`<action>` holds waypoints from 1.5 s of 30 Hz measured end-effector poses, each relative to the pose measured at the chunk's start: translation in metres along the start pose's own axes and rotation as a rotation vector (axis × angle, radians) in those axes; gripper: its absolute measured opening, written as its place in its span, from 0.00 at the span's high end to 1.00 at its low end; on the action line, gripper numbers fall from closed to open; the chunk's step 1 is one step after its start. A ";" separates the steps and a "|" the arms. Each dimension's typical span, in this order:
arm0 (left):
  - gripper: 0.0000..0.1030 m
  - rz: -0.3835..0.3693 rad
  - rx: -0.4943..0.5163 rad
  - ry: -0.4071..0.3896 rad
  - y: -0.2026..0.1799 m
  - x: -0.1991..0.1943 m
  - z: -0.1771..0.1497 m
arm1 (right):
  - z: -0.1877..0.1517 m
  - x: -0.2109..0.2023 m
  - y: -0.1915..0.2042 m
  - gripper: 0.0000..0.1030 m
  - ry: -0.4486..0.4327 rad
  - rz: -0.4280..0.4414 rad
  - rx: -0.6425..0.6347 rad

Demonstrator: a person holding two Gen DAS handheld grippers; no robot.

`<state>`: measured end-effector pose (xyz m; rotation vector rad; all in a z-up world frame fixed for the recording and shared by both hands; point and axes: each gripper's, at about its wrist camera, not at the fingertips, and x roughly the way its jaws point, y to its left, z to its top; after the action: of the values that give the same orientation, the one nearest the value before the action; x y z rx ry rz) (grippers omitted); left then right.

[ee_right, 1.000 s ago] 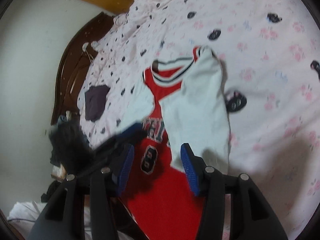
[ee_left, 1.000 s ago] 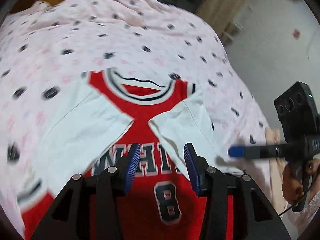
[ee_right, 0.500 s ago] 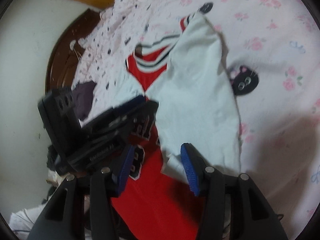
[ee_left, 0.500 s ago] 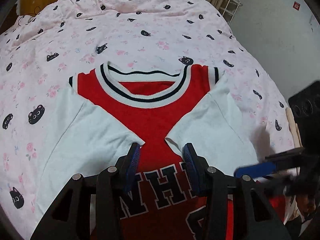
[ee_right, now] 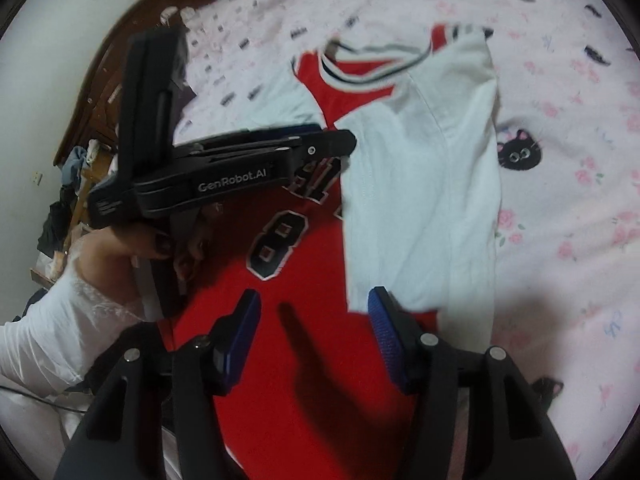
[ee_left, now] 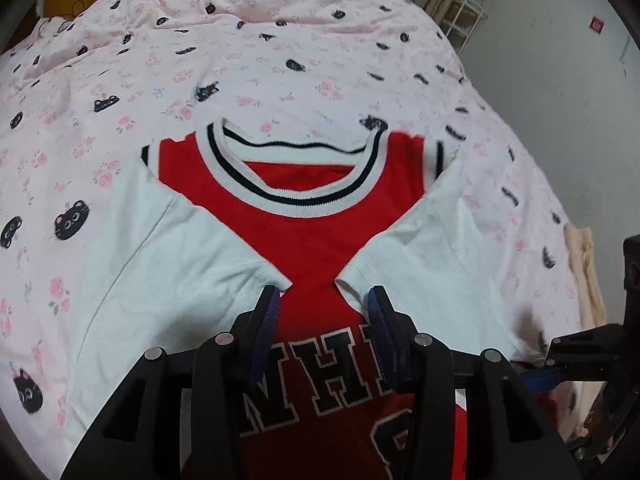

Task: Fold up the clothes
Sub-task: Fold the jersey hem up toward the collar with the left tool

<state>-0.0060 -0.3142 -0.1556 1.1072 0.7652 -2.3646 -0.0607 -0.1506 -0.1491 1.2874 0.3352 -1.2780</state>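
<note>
A red jersey (ee_left: pixel 320 240) with white sleeves and a striped collar lies flat on the bed, both sleeves folded in over its chest. My left gripper (ee_left: pixel 323 304) hovers open just above the spot where the two sleeve cuffs nearly meet, with only red cloth below it. It also shows from the side as the left gripper (ee_right: pixel 320 140) over the black lettering. My right gripper (ee_right: pixel 314 308) is over the red lower part of the jersey (ee_right: pixel 280 340). Its jaws are opening with nothing between them, and its right finger is near the lower edge of the folded white sleeve (ee_right: pixel 420 200).
A pink bedspread (ee_left: pixel 280 60) printed with cat faces covers the bed. A dark wooden headboard (ee_right: pixel 92 92) and a cluttered corner are at the left. A person's hand (ee_right: pixel 132 240) in a white sleeve holds the left gripper. A white rack (ee_left: pixel 468 16) stands by the wall.
The left wrist view has closed in on the collar and sleeve cuffs. My right gripper has swung across the jersey toward the folded right sleeve, and its jaws have widened.
</note>
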 end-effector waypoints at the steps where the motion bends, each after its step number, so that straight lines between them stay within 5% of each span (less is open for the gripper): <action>1: 0.60 -0.014 -0.010 -0.015 0.001 -0.010 -0.003 | -0.006 -0.011 0.000 0.44 -0.037 0.001 0.014; 6: 0.60 -0.052 0.012 -0.105 0.012 -0.078 -0.041 | -0.052 -0.056 -0.006 0.43 -0.164 -0.014 0.088; 14: 0.54 0.141 0.154 -0.088 0.059 -0.151 -0.144 | -0.150 -0.083 -0.024 0.43 -0.165 -0.046 0.222; 22: 0.53 0.043 0.038 -0.020 0.086 -0.163 -0.192 | -0.190 -0.082 -0.022 0.43 -0.174 -0.054 0.290; 34: 0.53 0.046 0.094 0.213 0.086 -0.135 -0.226 | -0.234 -0.069 -0.006 0.43 -0.081 -0.148 0.286; 40: 0.54 -0.031 0.050 0.228 0.098 -0.130 -0.226 | -0.247 -0.059 -0.010 0.44 -0.072 -0.150 0.309; 42: 0.61 -0.036 0.047 0.222 0.100 -0.131 -0.227 | -0.251 -0.060 -0.012 0.44 -0.079 -0.145 0.316; 45: 0.90 -0.038 0.070 0.202 0.096 -0.137 -0.229 | -0.253 -0.061 -0.013 0.43 -0.083 -0.143 0.318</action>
<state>0.2588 -0.2236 -0.1977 1.3886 0.7817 -2.3515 0.0188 0.0931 -0.1935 1.4923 0.1704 -1.5467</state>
